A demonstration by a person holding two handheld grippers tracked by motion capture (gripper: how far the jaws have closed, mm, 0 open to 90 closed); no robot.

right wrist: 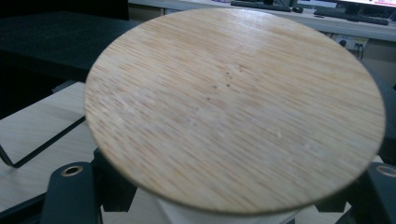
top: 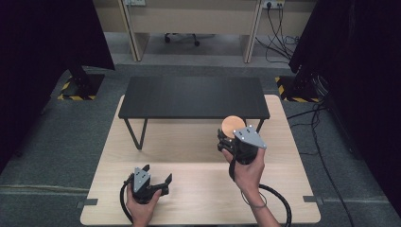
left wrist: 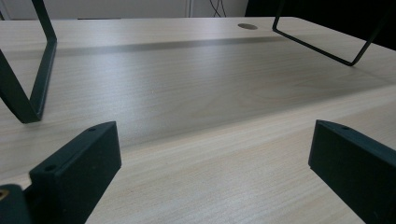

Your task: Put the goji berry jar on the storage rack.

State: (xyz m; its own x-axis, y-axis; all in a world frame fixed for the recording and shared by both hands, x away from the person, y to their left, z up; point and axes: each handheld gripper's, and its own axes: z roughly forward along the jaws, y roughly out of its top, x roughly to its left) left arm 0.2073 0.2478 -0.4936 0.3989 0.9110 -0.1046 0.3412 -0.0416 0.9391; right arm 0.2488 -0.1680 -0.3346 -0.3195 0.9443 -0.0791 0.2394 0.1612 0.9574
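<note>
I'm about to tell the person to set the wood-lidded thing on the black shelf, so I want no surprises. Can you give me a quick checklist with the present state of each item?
1. Right gripper holds the wood-lidded container: ok, jaws sit either side of its white body under the lid.
2. Grip firm enough: cannot tell.
3. Black shelf top free where it would land: ok.
4. Container lifted off the wooden table: cannot tell.
5. Left gripper out of the way: ok, low near the table's front, jaws open, nothing between them.
6. Lid seated tight: cannot tell.
</note>
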